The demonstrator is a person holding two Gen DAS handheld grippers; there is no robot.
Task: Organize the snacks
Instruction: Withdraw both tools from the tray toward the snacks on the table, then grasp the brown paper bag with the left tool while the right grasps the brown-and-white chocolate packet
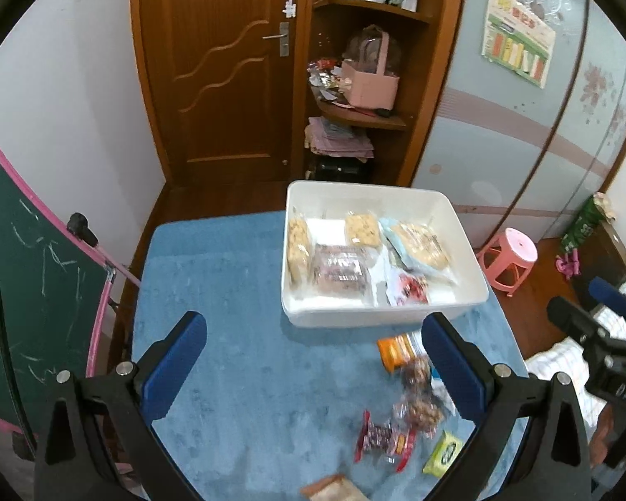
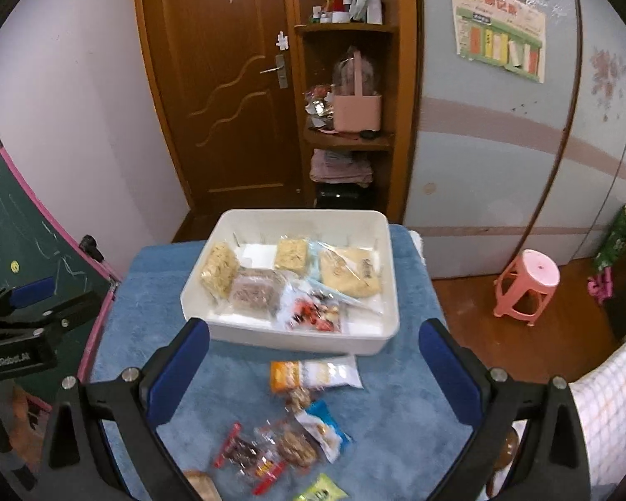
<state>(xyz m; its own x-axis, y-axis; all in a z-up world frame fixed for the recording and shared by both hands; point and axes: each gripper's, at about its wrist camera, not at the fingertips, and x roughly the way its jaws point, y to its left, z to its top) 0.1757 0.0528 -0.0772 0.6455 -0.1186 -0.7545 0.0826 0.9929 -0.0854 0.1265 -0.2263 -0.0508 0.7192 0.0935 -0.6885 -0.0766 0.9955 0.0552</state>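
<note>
Mid-sort: bin [image 2: 379, 334] part filled, packets [image 2: 313, 373] loose on near cloth [image 2: 146, 292]. Both grippers, left [image 1: 313, 363] and right [image 2: 313, 369], hovering, jaws spread, empty. Next, probably: lower onto orange packet, pinch, lift into bin.

— What do the tools look like?

— Both are alike. The left gripper [image 1: 313, 359] has two black plastic arms, each ending in a flat blue pad on its inner face, and each arm is braced by a triangular web lower down.

— Any fastenings?

— Round silver screw heads, two on each arm, just behind the pads. The right gripper [image 2: 313, 367] has the same blue pads, black arms and silver screws.

— Markings?

— From the right gripper's camera, the left one shows out to its left side, with white lettering on the black body (it seems to read "GenRobot.AI", though blurred). A thin black cable curves above it.
</note>
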